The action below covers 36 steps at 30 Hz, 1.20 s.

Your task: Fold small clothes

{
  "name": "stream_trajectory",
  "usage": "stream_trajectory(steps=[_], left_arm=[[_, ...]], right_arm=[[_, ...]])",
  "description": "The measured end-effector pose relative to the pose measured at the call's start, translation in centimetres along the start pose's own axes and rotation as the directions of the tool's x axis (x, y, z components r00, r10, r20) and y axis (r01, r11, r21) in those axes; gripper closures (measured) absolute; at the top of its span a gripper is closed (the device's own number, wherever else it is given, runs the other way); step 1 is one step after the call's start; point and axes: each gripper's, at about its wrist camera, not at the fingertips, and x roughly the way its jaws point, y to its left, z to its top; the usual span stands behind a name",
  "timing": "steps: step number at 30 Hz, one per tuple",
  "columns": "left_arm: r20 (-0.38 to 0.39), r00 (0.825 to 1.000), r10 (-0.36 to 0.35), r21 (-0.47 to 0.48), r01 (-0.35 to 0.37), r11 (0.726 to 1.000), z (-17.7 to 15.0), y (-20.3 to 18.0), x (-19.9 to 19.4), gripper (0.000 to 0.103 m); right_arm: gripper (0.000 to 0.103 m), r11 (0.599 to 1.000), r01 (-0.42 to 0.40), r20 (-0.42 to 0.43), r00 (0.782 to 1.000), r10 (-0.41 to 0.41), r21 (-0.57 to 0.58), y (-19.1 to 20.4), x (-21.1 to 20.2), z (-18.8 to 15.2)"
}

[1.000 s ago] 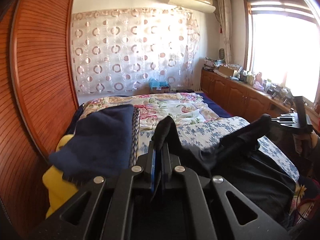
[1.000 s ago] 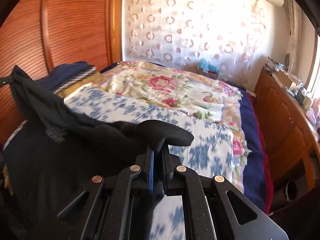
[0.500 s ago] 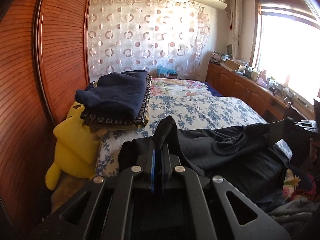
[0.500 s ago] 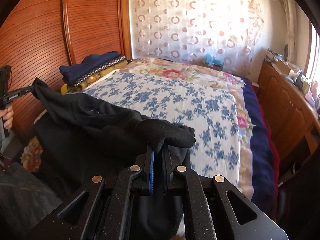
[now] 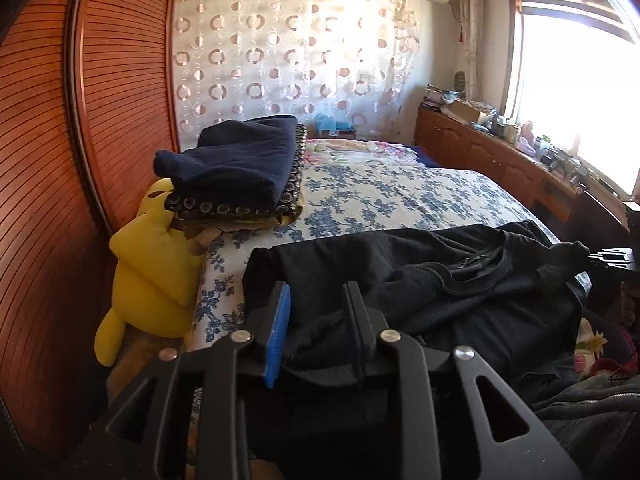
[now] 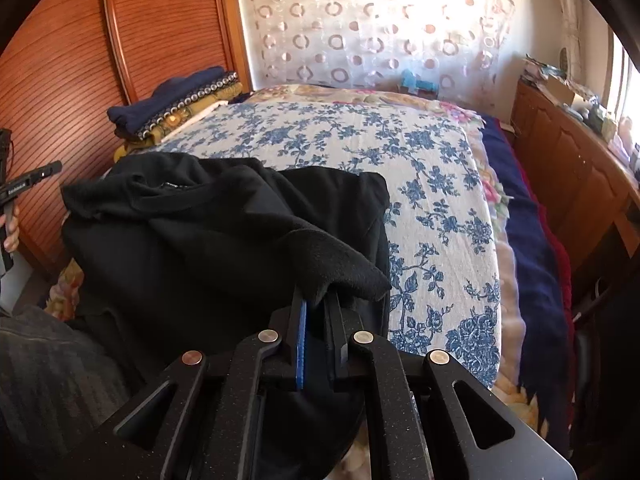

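Note:
A black garment (image 5: 440, 280) lies crumpled across the near end of the bed, its upper layer folded over toward me. My left gripper (image 5: 316, 292) hangs low over the garment's left corner. Its jaws are opening, and the cloth lies loose between and under them with the pads off it. My right gripper (image 6: 316, 300) is shut on the other corner of the black garment (image 6: 200, 240), a flap of which drapes over its fingertips. Each gripper also shows at the far edge of the other view: right gripper (image 5: 608, 258), left gripper (image 6: 32, 178).
The blue-flowered bedspread (image 5: 400, 200) stretches away behind the garment. A stack of folded dark blankets (image 5: 240, 164) and a yellow plush toy (image 5: 152, 264) sit at the left by the slatted wooden door (image 5: 60, 160). A cluttered wooden cabinet (image 5: 500, 160) runs along the right.
Both grippers came down and back toward the near end of the bed, laying the garment on it. The left jaws have parted and let the cloth go; the right stays clamped.

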Motion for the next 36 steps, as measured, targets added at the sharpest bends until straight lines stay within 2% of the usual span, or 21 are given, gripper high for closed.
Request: stream_trajectory(steps=[4, 5, 7, 8, 13, 19, 24, 28, 36], left_arm=[[0.004, 1.0, -0.009, 0.007, 0.009, 1.0, 0.4, -0.2, 0.2, 0.068], [-0.001, 1.0, -0.01, 0.007, 0.01, 1.0, 0.4, -0.2, 0.4, 0.068], [-0.011, 1.0, -0.007, 0.008, 0.008, 1.0, 0.6, -0.2, 0.9, 0.067], [-0.014, 1.0, -0.008, 0.008, 0.008, 1.0, 0.6, -0.2, 1.1, 0.066], [-0.041, 0.999, -0.007, 0.018, 0.008, 1.0, 0.9, -0.2, 2.5, 0.061], [-0.049, 0.999, -0.01, 0.016, 0.011, 1.0, 2.4, 0.4, 4.4, 0.054], [-0.07, 0.998, 0.003, 0.013, -0.002, 1.0, 4.2, 1.7, 6.9, 0.053], [-0.119, 0.993, 0.022, 0.005, -0.022, 1.0, 5.1, 3.2, 9.3, 0.053], [-0.257, 0.966, 0.041, 0.003, -0.042, 0.999, 3.7, 5.0, 14.3, 0.053]], right_arm=[[0.094, 1.0, 0.01, 0.001, 1.0, -0.01, -0.007, 0.0, -0.3, 0.2], [0.088, 1.0, 0.019, 0.005, 1.0, -0.019, -0.014, 0.1, -0.5, 0.3], [0.07, 0.999, 0.033, 0.011, 0.999, -0.033, -0.025, 0.2, -0.8, 0.3], [0.067, 0.998, 0.051, 0.008, 0.999, -0.051, -0.029, 0.2, -0.9, 0.4], [0.058, 0.996, 0.075, 0.022, 0.997, -0.074, -0.043, 0.2, -1.6, 1.2], [0.045, 0.994, 0.099, 0.076, 0.993, -0.095, -0.047, -0.4, -1.3, 3.3], [0.042, 0.997, 0.077, 0.058, 0.995, -0.075, -0.028, -1.8, 2.0, 5.7], [0.042, 0.997, 0.074, 0.022, 0.997, -0.074, -0.02, -2.8, 5.2, 6.7], [0.041, 0.997, 0.075, -0.042, 0.996, -0.075, 0.0, -4.6, 9.6, 7.4]])
